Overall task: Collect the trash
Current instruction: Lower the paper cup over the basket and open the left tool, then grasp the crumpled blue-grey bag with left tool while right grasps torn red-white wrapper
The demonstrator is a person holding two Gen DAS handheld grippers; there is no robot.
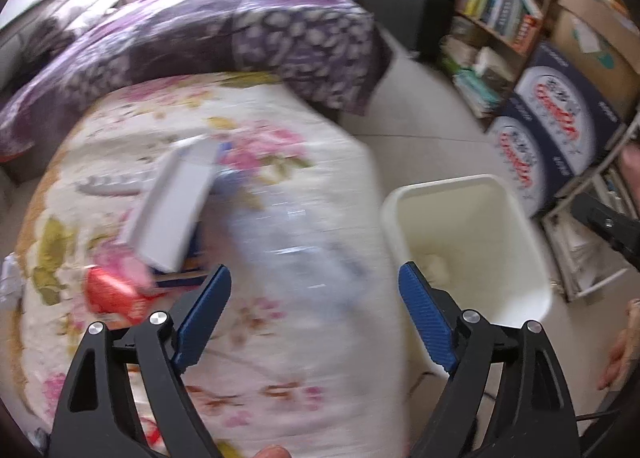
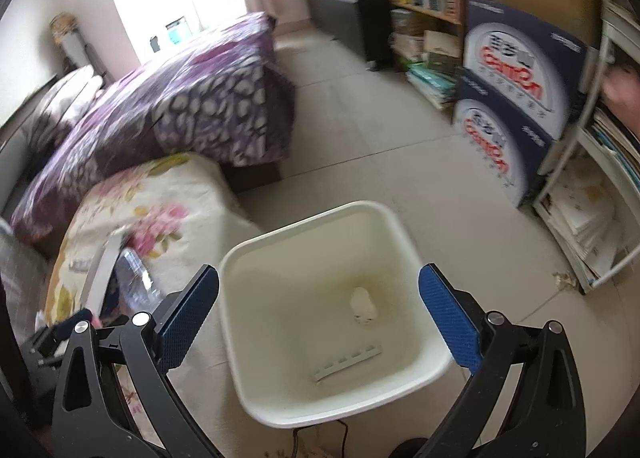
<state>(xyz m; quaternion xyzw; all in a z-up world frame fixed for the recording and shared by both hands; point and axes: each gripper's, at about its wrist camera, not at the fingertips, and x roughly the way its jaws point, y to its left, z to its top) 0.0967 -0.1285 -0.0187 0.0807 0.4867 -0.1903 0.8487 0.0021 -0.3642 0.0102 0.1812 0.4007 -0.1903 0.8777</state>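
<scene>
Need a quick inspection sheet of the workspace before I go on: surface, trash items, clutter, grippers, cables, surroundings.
Surface: floral quilted bed cover, blurred in the left wrist view.
Job's things: cream square plastic bin on the floor beside the bed, holding a crumpled white scrap and a flat white strip; on the bed a white flat box, a clear plastic bottle and a red packet.
Clutter: purple patterned duvet heaped behind.
Grippers: left gripper open, nothing between its jaws; right gripper open above the bin.
Cables: thin black cable by the bin's near edge.
Surroundings: wooden bookshelf, stacked dark-blue cartons.
</scene>
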